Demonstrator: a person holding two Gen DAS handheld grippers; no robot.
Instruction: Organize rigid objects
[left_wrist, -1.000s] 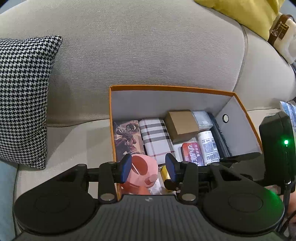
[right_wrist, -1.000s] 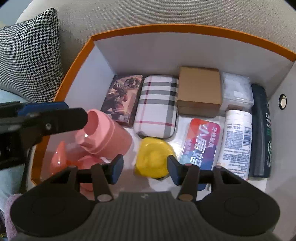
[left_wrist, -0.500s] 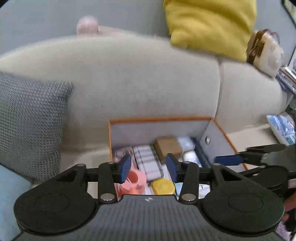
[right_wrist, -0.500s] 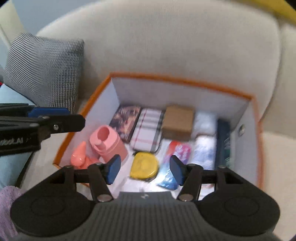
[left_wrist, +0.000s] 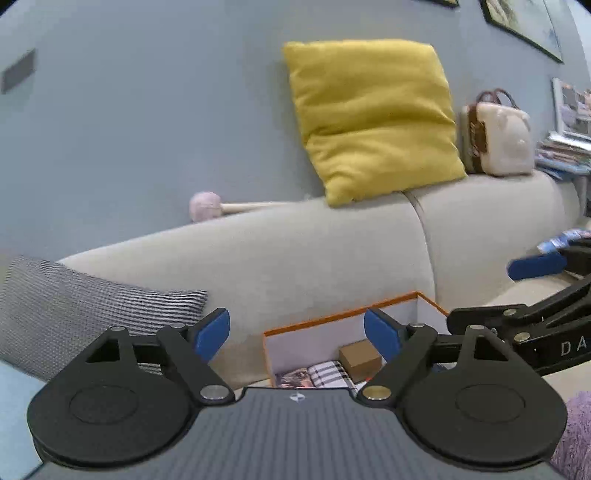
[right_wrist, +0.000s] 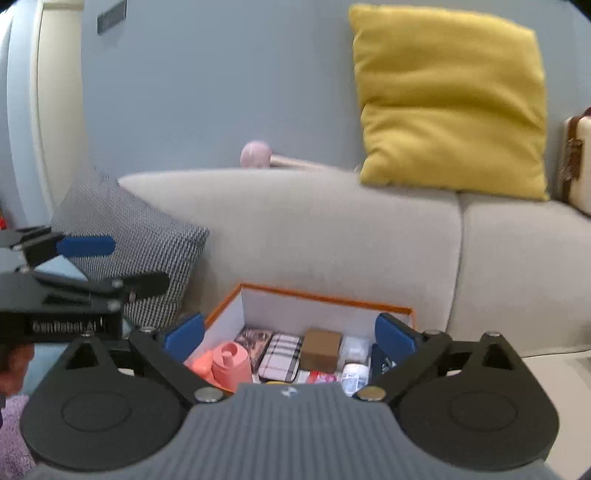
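Observation:
An orange-rimmed white box (right_wrist: 325, 295) sits on the grey sofa seat. In the right wrist view it holds a pink cup (right_wrist: 231, 363), a plaid case (right_wrist: 279, 357), a brown carton (right_wrist: 320, 345), a picture card (right_wrist: 253, 338), a white bottle (right_wrist: 355, 373) and a dark bottle. The box also shows in the left wrist view (left_wrist: 332, 317), with the carton (left_wrist: 360, 355) inside. My left gripper (left_wrist: 297, 332) is open and empty, held back above the box. My right gripper (right_wrist: 290, 336) is open and empty, also above and in front of the box.
A houndstooth cushion (right_wrist: 136, 236) leans left of the box. A yellow cushion (left_wrist: 369, 114) and a pink-headed mallet (left_wrist: 207, 206) rest on the sofa back. A cream handbag (left_wrist: 495, 136) stands at the right. A purple fluffy rug (left_wrist: 572, 435) lies below.
Both grippers have pulled back and up from the box and opened wider. The views now take in the sofa back and wall. The box contents stay in place.

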